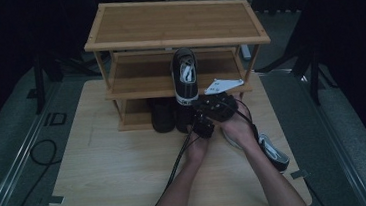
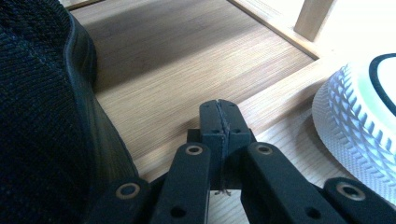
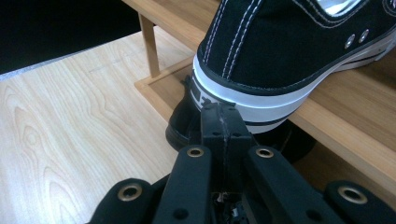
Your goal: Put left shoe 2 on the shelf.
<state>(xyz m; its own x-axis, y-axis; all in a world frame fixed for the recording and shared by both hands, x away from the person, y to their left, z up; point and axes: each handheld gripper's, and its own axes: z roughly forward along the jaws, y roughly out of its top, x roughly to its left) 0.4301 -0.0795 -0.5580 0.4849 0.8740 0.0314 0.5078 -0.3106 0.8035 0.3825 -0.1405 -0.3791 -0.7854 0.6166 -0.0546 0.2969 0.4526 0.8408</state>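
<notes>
A black-and-white sneaker (image 1: 185,75) (image 3: 280,51) stands on the middle shelf of a wooden shoe rack (image 1: 174,23), heel toward me. My right gripper (image 1: 202,104) (image 3: 224,111) is shut and empty, its tips just below and close to that heel. My left gripper (image 1: 200,126) (image 2: 219,106) is shut with nothing in it, low at the front edge of the bottom shelf (image 2: 187,70). A dark shoe (image 1: 162,116) (image 2: 37,116) (image 3: 183,125) sits on that shelf beside it. A second sneaker (image 1: 274,151) lies on the table to the right, and its white ribbed sole (image 2: 355,126) is close by.
The rack stands at the far side of a light wooden table (image 1: 116,169). Cables (image 1: 176,164) trail from the grippers back along the left forearm. Dark stands (image 1: 313,61) and a floor cable (image 1: 35,156) surround the table.
</notes>
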